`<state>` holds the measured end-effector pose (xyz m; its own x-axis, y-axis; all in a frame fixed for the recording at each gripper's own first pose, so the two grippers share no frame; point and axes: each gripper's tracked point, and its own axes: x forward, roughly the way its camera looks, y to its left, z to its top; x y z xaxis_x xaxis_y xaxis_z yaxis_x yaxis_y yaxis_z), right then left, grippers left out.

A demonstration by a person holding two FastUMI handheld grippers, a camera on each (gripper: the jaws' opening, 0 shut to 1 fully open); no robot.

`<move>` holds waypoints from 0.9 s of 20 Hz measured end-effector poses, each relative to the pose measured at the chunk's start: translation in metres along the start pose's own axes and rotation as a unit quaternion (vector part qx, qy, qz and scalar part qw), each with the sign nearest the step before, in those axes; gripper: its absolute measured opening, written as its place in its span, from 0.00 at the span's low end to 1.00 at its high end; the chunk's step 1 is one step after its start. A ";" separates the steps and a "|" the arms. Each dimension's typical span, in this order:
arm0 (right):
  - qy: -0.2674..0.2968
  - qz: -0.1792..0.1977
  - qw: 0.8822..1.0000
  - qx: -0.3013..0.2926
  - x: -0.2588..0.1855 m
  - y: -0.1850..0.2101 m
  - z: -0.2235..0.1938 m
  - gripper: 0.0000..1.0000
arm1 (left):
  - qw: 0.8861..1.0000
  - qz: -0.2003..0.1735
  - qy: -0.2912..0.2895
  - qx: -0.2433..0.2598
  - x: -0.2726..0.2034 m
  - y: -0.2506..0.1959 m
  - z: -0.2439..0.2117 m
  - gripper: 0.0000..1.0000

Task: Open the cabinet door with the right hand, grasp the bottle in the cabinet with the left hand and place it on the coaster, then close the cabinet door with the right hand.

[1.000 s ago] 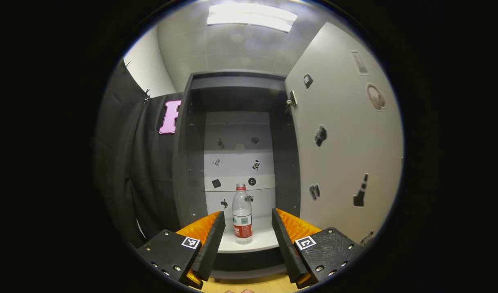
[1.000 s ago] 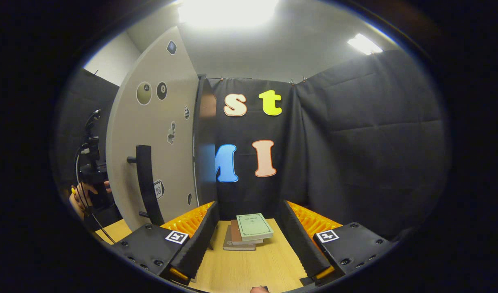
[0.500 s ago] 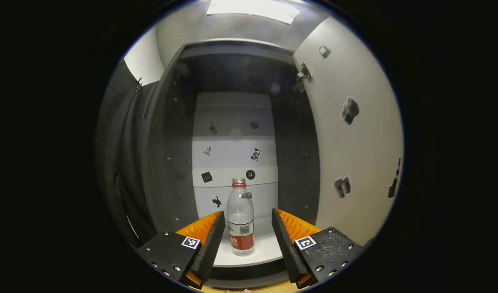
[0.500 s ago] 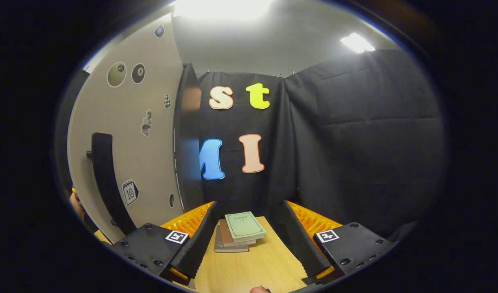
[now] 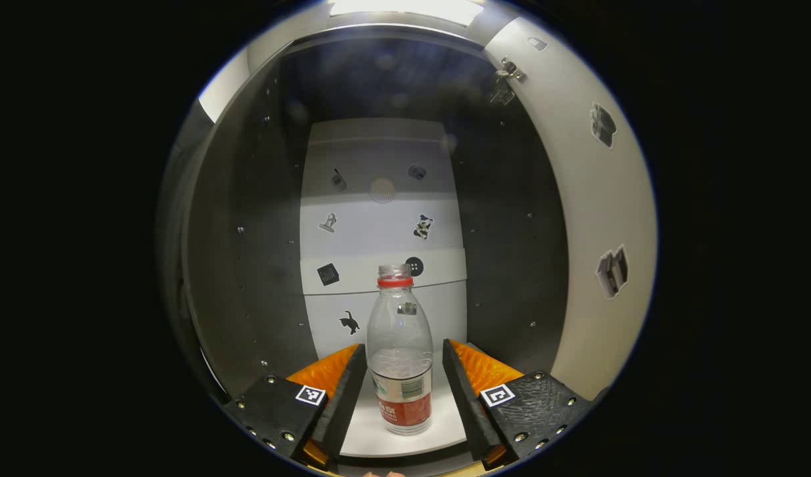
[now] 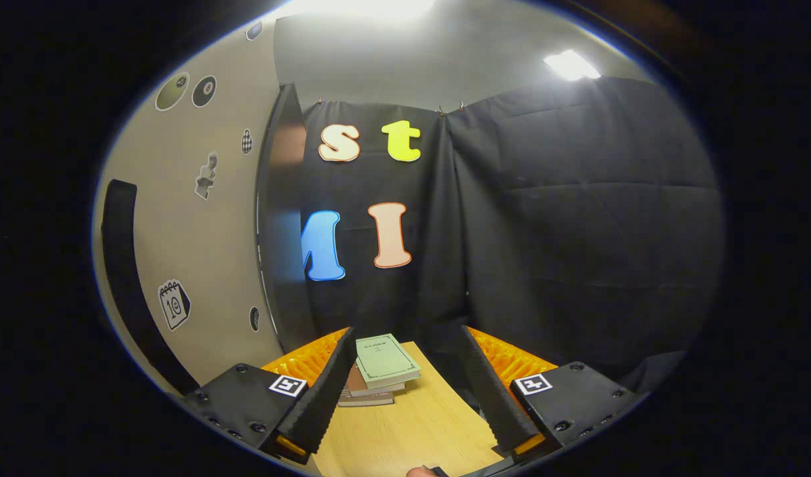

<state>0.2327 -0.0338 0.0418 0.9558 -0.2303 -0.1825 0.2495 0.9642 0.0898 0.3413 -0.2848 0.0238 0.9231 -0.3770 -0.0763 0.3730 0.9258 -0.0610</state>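
The left gripper (image 5: 402,387) is seen spread wide inside the cabinet (image 5: 246,265), its fingers (image 5: 342,397) flanking the bottle (image 5: 400,361) on both sides; small gaps are visible, so no contact is judged, though the far fingertips may be close to grazing it. The bottle is stood upright on the white shelf (image 5: 385,440), clear plastic, uncapped, red neck ring, red-and-white label low down. Stickers are scattered on the cabinet's white back panel (image 5: 379,225). The cabinet door (image 5: 591,218) is swung open at right, hinge up top.

In the right gripper view, the right gripper (image 6: 405,384) is held spread over the wooden table (image 6: 412,424), nothing pinched. A stack of books (image 6: 379,368) is lying just beyond its left finger. The door's outer face (image 6: 200,232) with a black handle (image 6: 124,265) is seen at left.
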 end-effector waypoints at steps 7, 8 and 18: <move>0.006 -0.005 1.000 0.000 0.003 0.001 -0.002 0.98 | 1.000 0.006 0.014 0.000 0.020 0.005 -0.014 0.67; 0.007 -0.004 1.000 -0.001 0.003 0.003 -0.003 0.98 | 1.000 0.006 0.011 -0.002 0.019 0.005 -0.012 0.67; 0.003 0.030 1.000 0.005 -0.009 0.002 0.001 0.98 | 0.999 0.010 -0.021 -0.036 -0.047 0.015 0.017 0.65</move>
<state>0.2248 -0.0300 0.0444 0.9681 -0.1718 -0.1824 0.1938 0.9748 0.1104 0.3053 -0.2532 0.0435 0.9337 -0.3561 -0.0367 0.3487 0.9279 -0.1321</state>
